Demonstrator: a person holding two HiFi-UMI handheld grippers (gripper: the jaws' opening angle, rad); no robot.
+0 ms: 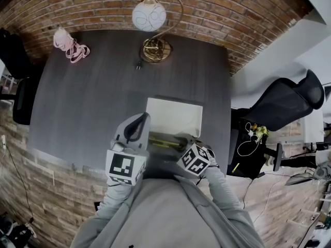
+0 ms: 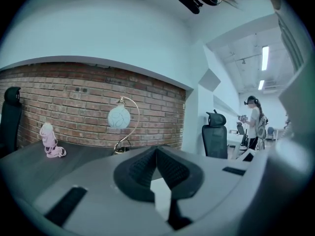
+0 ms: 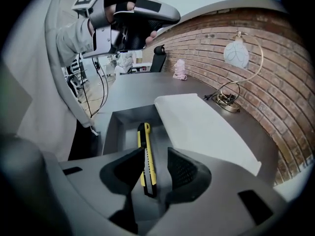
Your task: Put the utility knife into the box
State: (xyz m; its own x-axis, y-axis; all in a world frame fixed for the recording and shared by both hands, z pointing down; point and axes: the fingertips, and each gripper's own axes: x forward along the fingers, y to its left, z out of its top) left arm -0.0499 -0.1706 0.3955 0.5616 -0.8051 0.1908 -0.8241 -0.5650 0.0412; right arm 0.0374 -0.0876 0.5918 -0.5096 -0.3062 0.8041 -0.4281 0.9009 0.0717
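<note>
Utility knife [image 3: 147, 159] lies in the box [image 3: 110, 127], so I should lift my right claw [image 3: 156, 151] (jaws wide, holding nothing) straight up without nudging it.

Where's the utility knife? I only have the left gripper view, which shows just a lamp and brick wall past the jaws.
Observer: The right gripper view shows it. The utility knife lies lengthwise inside the open grey box.
Operator: Is the right gripper gripping it?
Observer: No. The right gripper hangs over the knife with its jaws apart, and the pads don't press on it.
Operator: And the lid?
Observer: It's off the opening. The white lid lies flat along the box's far side, so the box is uncovered.
</note>
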